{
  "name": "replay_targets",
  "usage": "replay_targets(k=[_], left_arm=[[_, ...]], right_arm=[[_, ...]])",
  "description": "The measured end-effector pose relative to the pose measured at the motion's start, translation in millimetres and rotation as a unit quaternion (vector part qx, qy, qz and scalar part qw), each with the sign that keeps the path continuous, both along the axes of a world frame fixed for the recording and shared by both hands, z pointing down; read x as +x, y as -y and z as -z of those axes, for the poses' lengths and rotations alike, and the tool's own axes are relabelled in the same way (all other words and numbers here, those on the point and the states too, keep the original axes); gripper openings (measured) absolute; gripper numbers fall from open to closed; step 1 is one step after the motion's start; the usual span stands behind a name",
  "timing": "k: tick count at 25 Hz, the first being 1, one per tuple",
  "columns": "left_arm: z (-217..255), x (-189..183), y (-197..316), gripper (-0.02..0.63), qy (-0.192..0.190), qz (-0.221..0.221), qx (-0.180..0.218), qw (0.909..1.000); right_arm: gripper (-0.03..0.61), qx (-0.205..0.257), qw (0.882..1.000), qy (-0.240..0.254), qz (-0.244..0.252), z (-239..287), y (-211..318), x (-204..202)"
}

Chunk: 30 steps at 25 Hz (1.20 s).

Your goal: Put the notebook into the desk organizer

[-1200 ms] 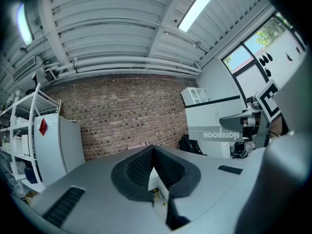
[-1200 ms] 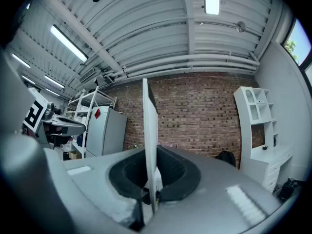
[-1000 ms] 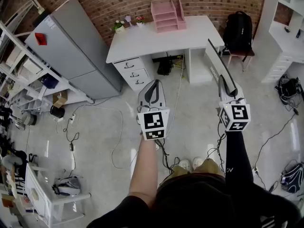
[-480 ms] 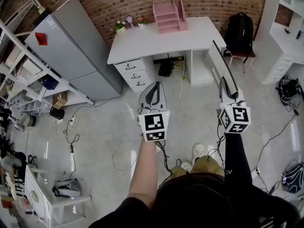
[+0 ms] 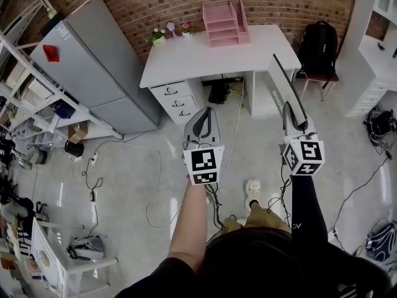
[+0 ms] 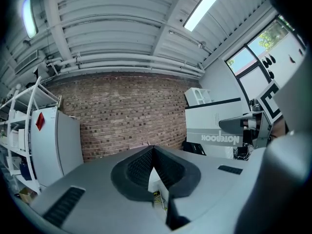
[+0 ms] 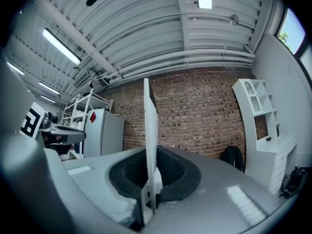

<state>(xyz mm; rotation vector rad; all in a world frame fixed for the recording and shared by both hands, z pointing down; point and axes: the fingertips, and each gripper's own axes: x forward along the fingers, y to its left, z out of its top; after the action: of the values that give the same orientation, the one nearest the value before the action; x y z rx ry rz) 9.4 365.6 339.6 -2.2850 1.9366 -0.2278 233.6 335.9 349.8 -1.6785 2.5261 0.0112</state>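
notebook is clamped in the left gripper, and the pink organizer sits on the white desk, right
Wrong gripper: the right gripper view shows the notebook clamped edge-on in the right gripper; the left gripper is shut on nothing. The pink organizer does sit on the white desk.

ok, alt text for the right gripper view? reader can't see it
The right gripper has its jaws shut on a thin white notebook, held edge-on and standing upright through the middle of the frame. Behind it are a brick wall, a grey cabinet at left and a white shelf unit at right.
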Motion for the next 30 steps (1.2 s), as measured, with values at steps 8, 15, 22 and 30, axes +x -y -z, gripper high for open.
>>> replay_targets(k=[8, 15, 22, 30], left_arm=[[3.5, 5.8, 61.8, 0.008, 0.007, -0.004, 0.006, 1.0], [-7.4, 6.4, 128.8, 0.008, 0.01, 0.002, -0.003, 0.9999], [-12.3, 12.1, 196.0, 0.008, 0.004, 0.021, -0.005, 0.9998], [-5.8, 11.5, 241.8, 0.008, 0.005, 0.036, 0.004, 0.9993]], right_arm=[[0.008, 0.002, 1.0, 0.002, 0.016, 2.8, 66.6, -5.6], [0.008, 0.001, 0.999, -0.001, 0.032, -3.6, 131.5, -10.2], [0.008, 0.001, 0.999, -0.004, 0.042, -4.9, 203.0, 1.1], [0.008, 0.009, 0.998, -0.004, 0.055, -1.3, 251.1, 3.4]])
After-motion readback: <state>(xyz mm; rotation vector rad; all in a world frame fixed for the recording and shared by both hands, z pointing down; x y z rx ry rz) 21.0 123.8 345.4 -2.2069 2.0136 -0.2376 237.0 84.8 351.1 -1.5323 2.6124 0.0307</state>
